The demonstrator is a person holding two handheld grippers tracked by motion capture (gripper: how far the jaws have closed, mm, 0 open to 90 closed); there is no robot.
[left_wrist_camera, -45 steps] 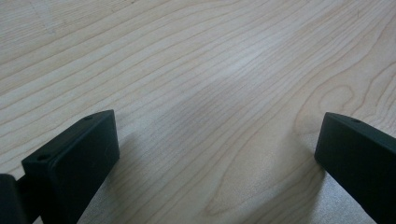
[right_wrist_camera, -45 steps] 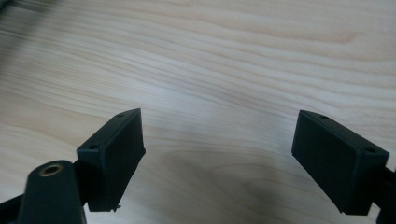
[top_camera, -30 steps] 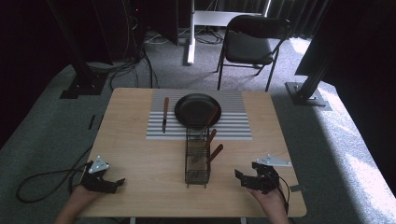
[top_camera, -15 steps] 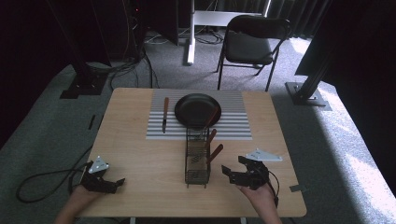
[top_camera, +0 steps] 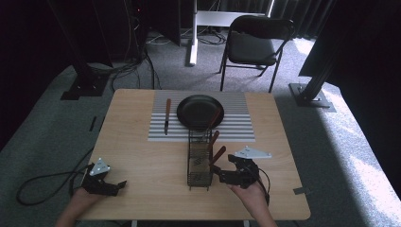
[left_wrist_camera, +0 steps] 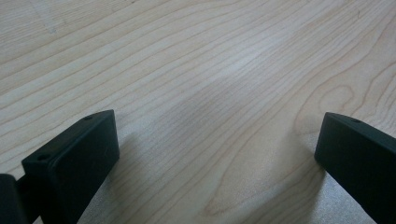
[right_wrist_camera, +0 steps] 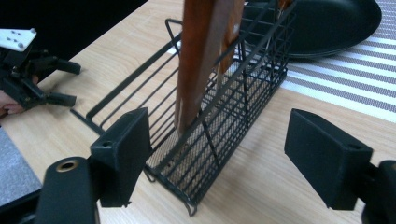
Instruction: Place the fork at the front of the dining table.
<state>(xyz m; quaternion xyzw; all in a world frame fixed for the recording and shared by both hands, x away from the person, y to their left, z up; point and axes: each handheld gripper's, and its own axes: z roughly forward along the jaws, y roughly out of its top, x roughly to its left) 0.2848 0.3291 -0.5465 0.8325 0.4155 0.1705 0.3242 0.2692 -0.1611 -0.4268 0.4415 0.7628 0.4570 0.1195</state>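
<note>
Right claw [top_camera: 218,174] nearer now, spread wide, wire rack [top_camera: 199,161] just beside its tips; left claw [top_camera: 118,185] spread.

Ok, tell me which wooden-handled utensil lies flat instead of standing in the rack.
The knife lying on the striped mat, left of the black pan. The other wooden handles stand leaning in the wire rack by the right gripper.

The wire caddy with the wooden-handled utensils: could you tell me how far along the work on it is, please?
Done: one knife lies on the striped mat beside the black pan.
In hand: the right claw, jaws open, is at the wire caddy, holding nothing yet.
Left: three wooden-handled utensils stand in the caddy. The left claw rests open on the table.
</note>
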